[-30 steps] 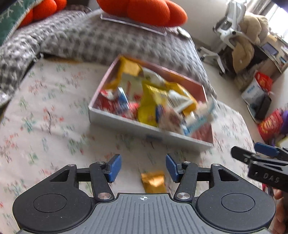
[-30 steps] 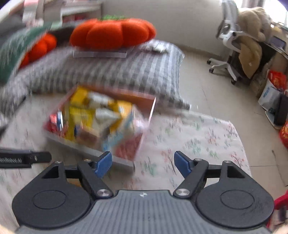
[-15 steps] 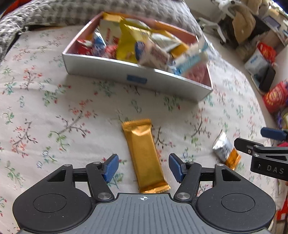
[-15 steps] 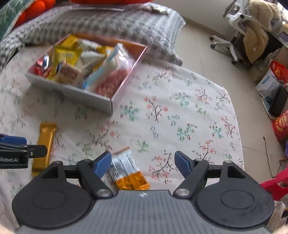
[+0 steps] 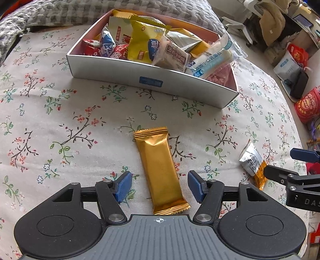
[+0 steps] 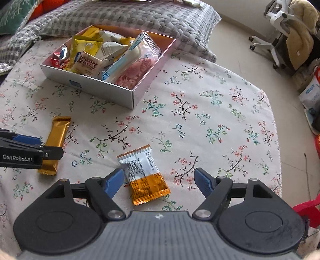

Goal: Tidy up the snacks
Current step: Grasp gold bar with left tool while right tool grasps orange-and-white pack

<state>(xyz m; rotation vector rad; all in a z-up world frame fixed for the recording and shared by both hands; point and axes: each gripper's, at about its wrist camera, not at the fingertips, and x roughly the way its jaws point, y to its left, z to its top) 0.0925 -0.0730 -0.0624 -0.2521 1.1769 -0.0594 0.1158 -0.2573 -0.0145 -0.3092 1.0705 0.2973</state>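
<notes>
Both grippers have just dropped down over the last two loose snacks: left gripper [image 5: 159, 187] spread around the gold bar [image 5: 161, 170], right gripper [image 6: 158, 183] spread over the silver-orange packet [image 6: 144, 174], nothing pinched yet. Snack box [image 5: 128, 75] is nearly full; plenty of bare floral cloth [image 6: 210, 112] around, with its edge off right.

A floral cloth [image 6: 210, 104] is covering the foreground; a grey checked quilt [image 6: 140, 18] is lying across the top. At upper right, a white office chair [image 6: 278, 26] is standing on pale floor [image 6: 236, 46], daylight falling evenly
</notes>
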